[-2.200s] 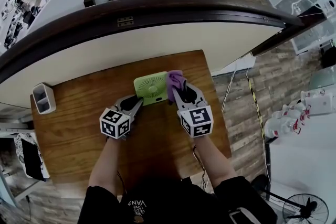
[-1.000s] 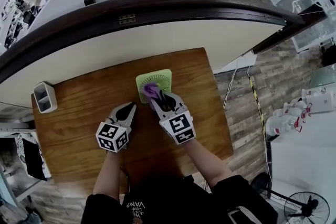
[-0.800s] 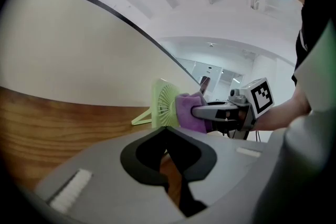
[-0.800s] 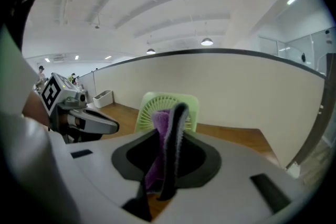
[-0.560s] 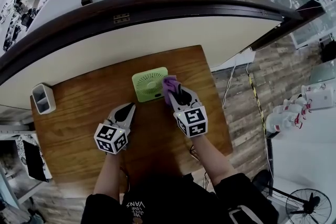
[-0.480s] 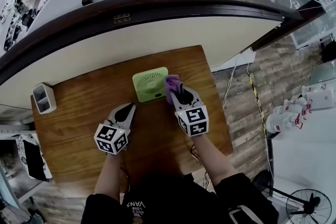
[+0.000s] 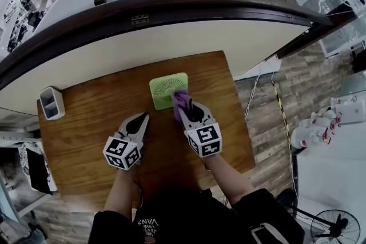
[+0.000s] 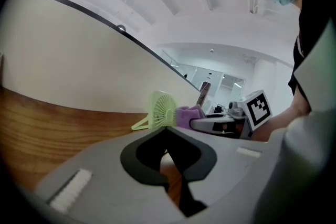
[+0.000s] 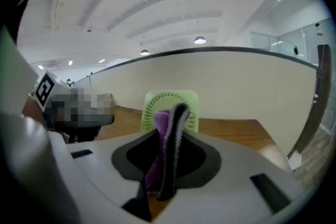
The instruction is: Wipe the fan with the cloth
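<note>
A small light-green square fan [image 7: 167,90] stands on the wooden table [image 7: 86,117]. My right gripper [image 7: 184,104] is shut on a purple cloth [image 7: 182,101], which lies against the fan's lower right front. In the right gripper view the purple cloth [image 9: 163,128] is bunched between the jaws, with the fan [image 9: 170,107] straight behind it. My left gripper [image 7: 141,119] is shut and holds nothing, down-left of the fan and apart from it. From the left gripper view the fan [image 8: 161,110] shows side-on, the cloth [image 8: 189,113] at its right.
A small white two-slot holder [image 7: 51,103] stands at the table's far left. A curved white partition with a dark rail [image 7: 171,6] rises just behind the table. The table's right edge drops to a plank floor with a cable [image 7: 277,106].
My right gripper swept the cloth from the fan's middle out to its right edge, then back left onto its lower right front. The left gripper stayed shut and in place.
</note>
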